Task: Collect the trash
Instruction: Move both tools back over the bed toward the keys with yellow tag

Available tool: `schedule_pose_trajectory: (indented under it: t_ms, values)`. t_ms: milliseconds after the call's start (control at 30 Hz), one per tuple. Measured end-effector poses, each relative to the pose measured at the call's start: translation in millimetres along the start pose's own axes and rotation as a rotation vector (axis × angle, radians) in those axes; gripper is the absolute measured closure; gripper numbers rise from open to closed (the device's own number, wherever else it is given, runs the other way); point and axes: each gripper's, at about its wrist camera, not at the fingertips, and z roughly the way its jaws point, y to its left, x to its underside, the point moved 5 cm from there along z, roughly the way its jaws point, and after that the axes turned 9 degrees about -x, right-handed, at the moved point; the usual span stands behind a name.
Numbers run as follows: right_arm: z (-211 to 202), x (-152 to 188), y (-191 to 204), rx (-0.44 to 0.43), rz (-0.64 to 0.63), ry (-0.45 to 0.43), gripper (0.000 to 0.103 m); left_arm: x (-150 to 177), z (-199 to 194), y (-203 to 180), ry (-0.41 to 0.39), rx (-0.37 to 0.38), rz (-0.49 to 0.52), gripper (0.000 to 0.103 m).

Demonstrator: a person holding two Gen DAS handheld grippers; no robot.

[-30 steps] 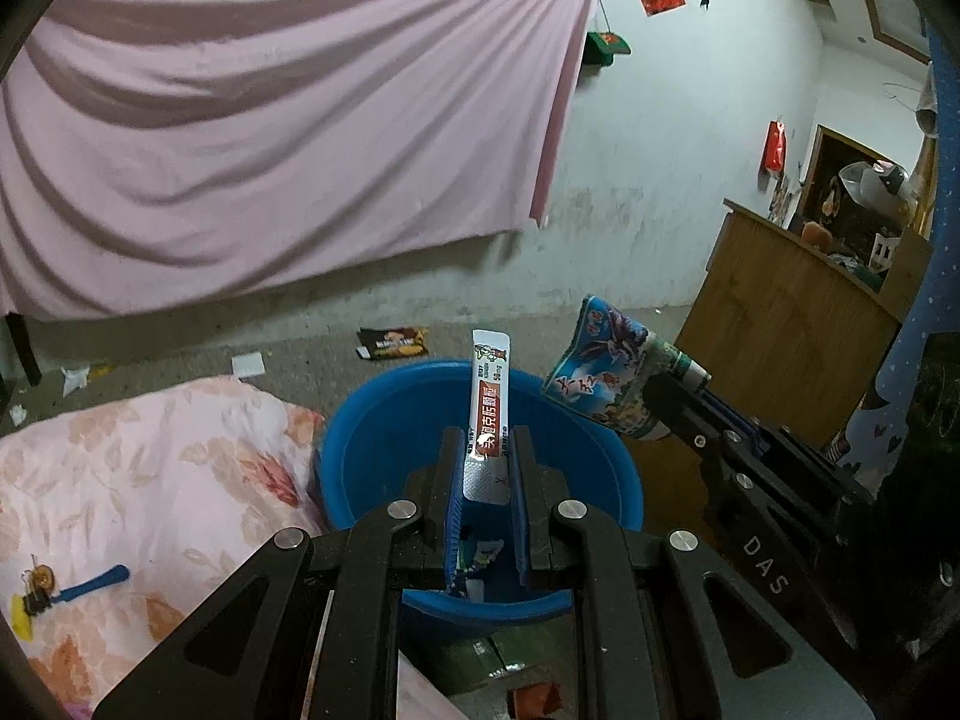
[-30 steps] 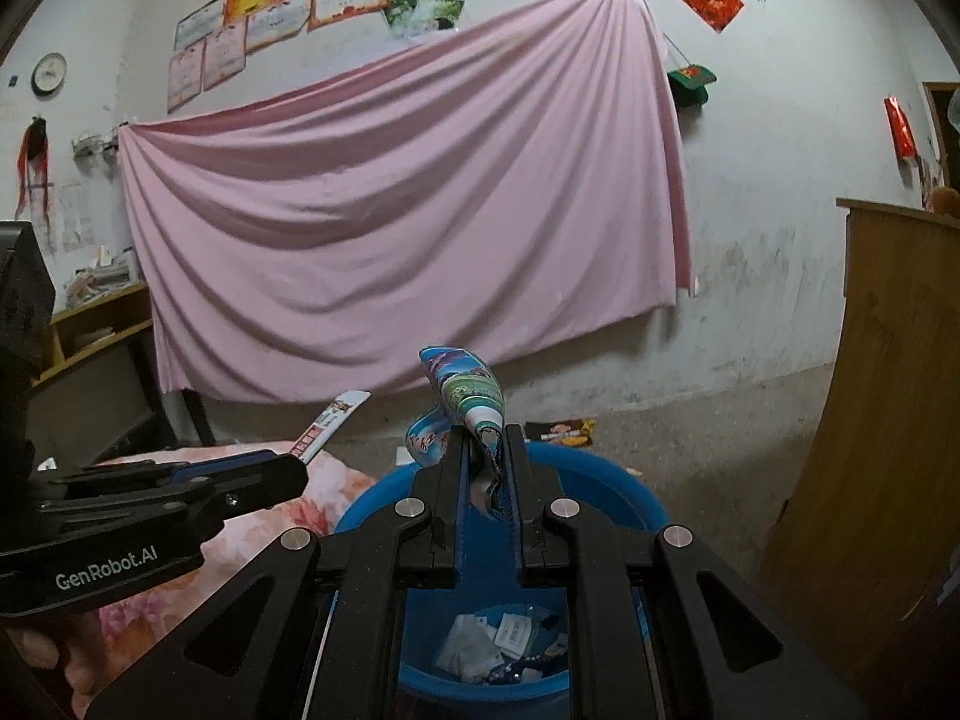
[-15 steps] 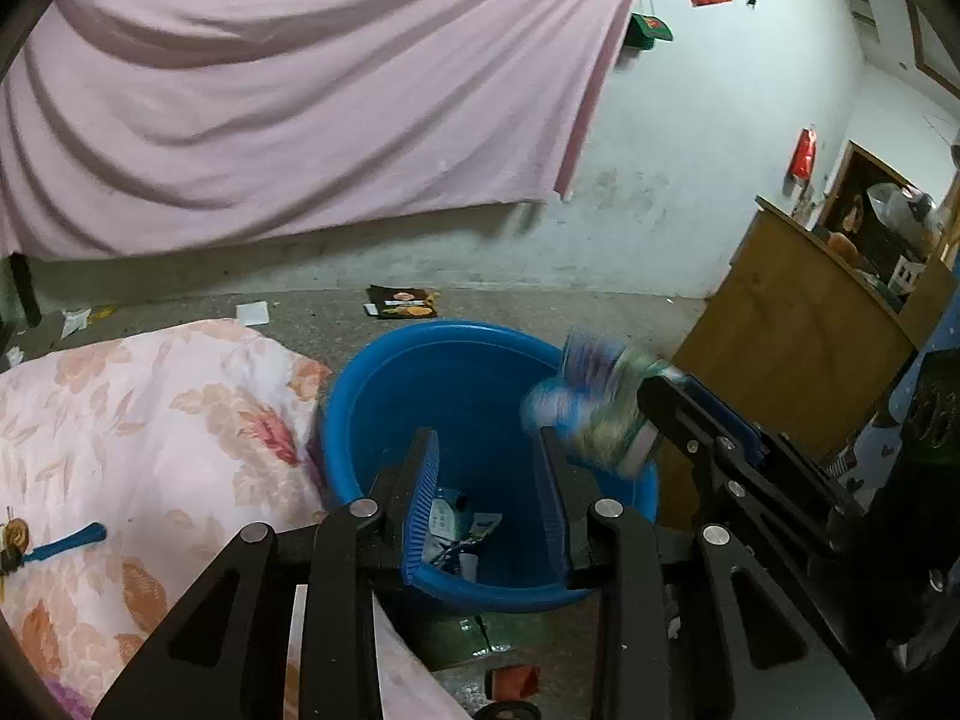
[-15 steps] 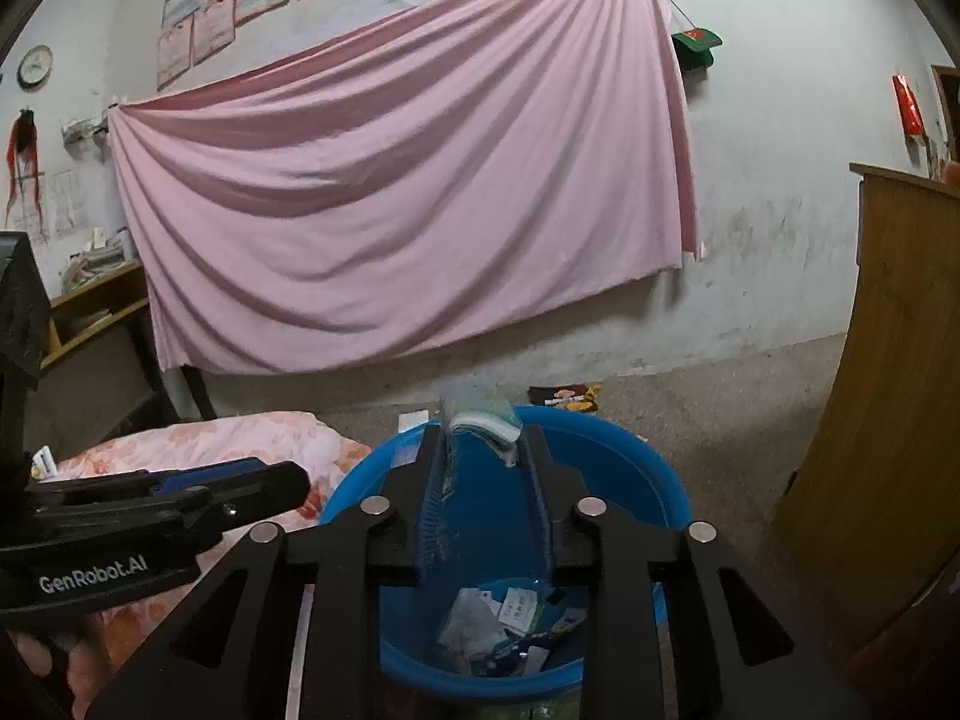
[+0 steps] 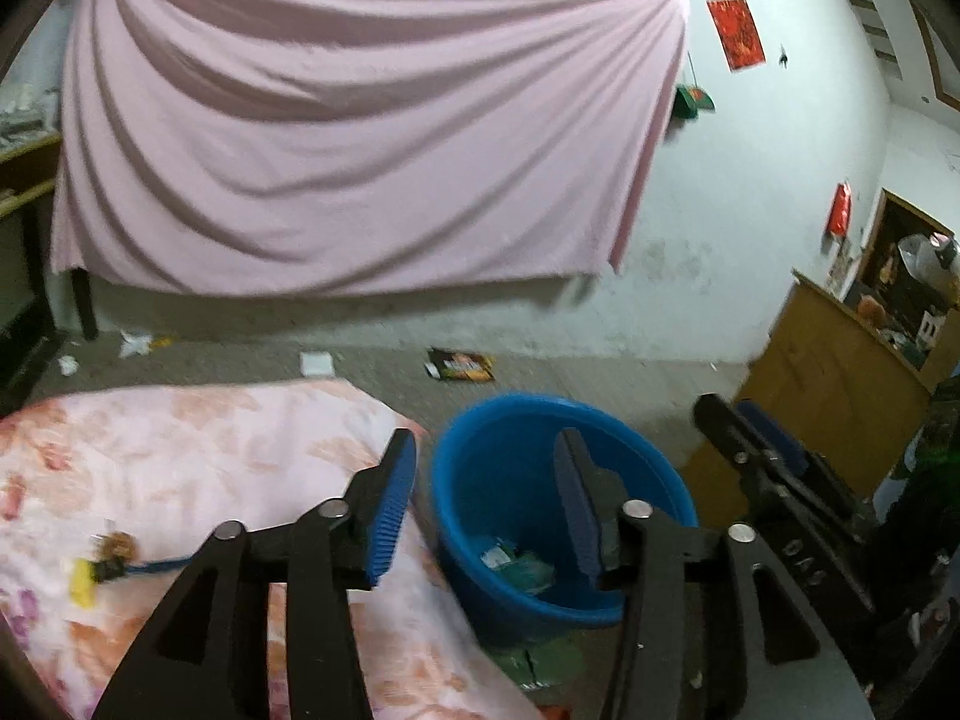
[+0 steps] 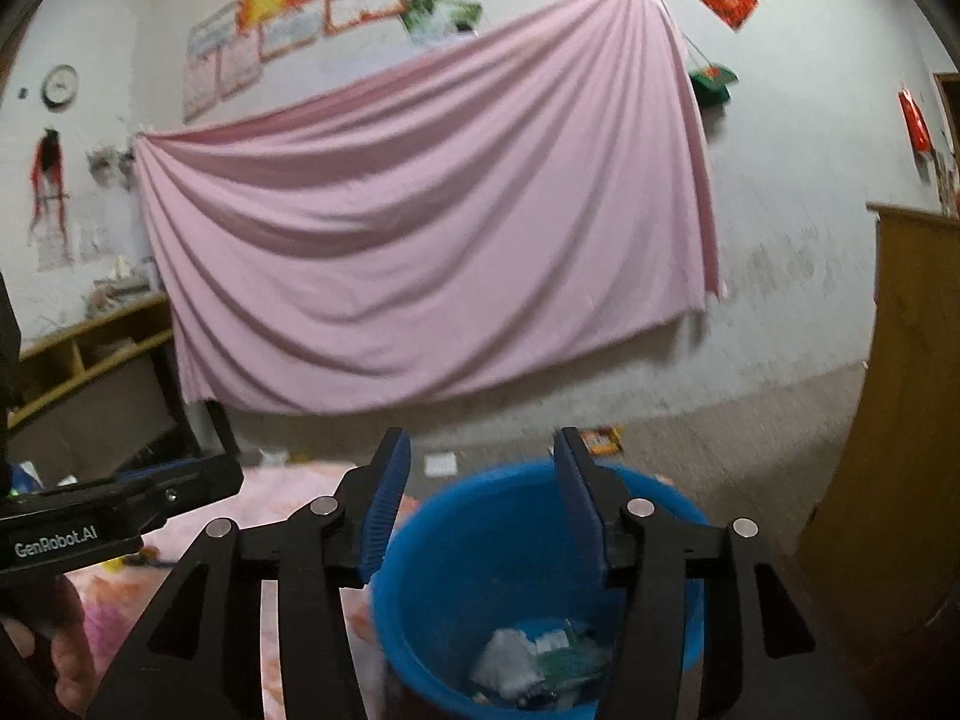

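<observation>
A blue plastic tub (image 5: 666, 489) (image 6: 420, 570) stands on the floor beside the bed, with several wrappers (image 5: 519, 564) (image 6: 540, 663) lying in its bottom. My left gripper (image 5: 483, 507) hovers over the tub's left rim, its jaws opening with nothing between them. My right gripper (image 6: 480, 501) hangs above the tub, jaws also opening and empty; it shows in the left wrist view as a black arm (image 5: 762, 462) at the tub's right. Loose trash lies on the floor: a dark snack wrapper (image 5: 459, 365) (image 6: 603, 439) and a white paper scrap (image 5: 316, 363) (image 6: 441, 463).
A floral pink quilt (image 5: 180, 456) covers the bed at left, with a blue-corded key bunch (image 5: 102, 564) on it. A wooden cabinet (image 5: 834, 384) (image 6: 900, 420) stands right of the tub. More paper bits (image 5: 135, 343) lie by the wall under the pink sheet (image 5: 360, 132). A green wrapper (image 5: 540, 663) lies at the tub's foot.
Both grippers opened and let go of their wrappers, the red-and-white stick pack and the blue snack bag, which dropped into the tub. The left gripper swung left and rose.
</observation>
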Motion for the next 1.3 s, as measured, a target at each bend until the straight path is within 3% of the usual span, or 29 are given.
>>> schedule_pose_trajectory:
  t_ms: [33, 133, 233, 300, 400, 667, 900, 1100, 1300]
  values:
    - [-2.3, -3.5, 5.1, -0.009, -0.009, -0.022, 0.050, -2.0, -7.0, 6.8, -0.022, -0.012, -0.004, 0.056]
    - [-7.1, -13.0, 19.7, -0.044, -0.024, -0.079, 0.028, -4.9, -25.5, 27.5, -0.075, -0.055, -0.019, 0.048]
    - [-12.0, -21.3, 35.5, -0.091, -0.032, -0.144, 0.022, -5.7, -44.4, 50.0, -0.128, -0.104, -0.032, 0.040]
    - [-12.6, -25.7, 46.5, -0.116, -0.042, -0.177, 0.016, -5.8, -57.6, 64.5, -0.173, -0.140, -0.034, 0.022]
    - [-11.4, -29.5, 65.5, -0.166, -0.056, -0.209, 0.001, -3.1, -81.5, 88.3, -0.264, -0.207, -0.054, 0.006]
    - [-11.3, -28.2, 113.7, -0.261, -0.138, -0.270, 0.000, 9.7, -118.3, 154.2, -0.367, -0.361, -0.099, 0.002]
    - [-10.3, -21.0, 142.1, -0.314, -0.190, -0.288, 0.000, 28.6, -140.6, 193.3, -0.404, -0.430, -0.122, 0.002]
    - [4.9, -11.3, 160.0, -0.332, -0.215, -0.234, 0.000, 38.2, -144.1, 208.5, -0.404, -0.446, -0.074, 0.002]
    - [31.0, 4.9, 176.9, -0.342, -0.265, -0.112, 0.000, 49.0, -131.0, 224.0, -0.355, -0.442, -0.076, 0.002]
